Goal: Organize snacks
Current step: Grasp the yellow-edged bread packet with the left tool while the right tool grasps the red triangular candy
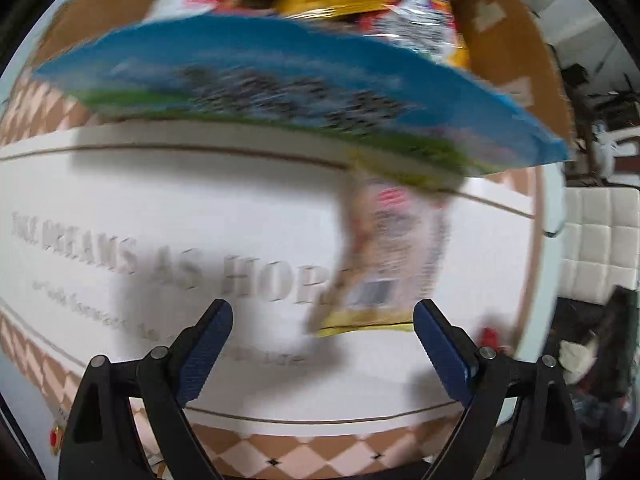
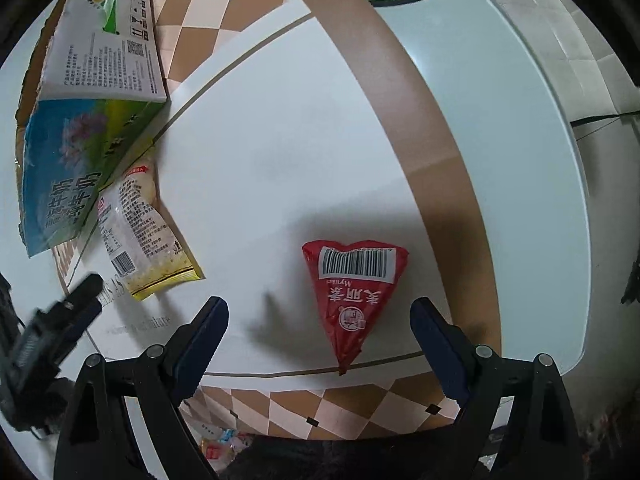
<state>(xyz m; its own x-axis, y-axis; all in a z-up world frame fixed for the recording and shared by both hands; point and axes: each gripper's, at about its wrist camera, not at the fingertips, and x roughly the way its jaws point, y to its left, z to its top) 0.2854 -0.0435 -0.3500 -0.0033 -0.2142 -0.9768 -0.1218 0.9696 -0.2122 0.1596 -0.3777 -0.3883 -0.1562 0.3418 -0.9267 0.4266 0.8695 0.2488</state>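
Blue-padded jaws gape wide on both grippers — right gripper [image 2: 320, 316] straddling, untouched, the red triangular packet [image 2: 352, 296].

Pouch [image 2: 352, 300] right of packet [image 2: 148, 232]; box [image 2: 88, 120] behind.

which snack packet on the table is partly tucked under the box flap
The clear packet with the yellow bottom edge: its top end disappears under the blue-and-green box flap. The red triangular packet lies alone in the open, between the right tool's fingers.
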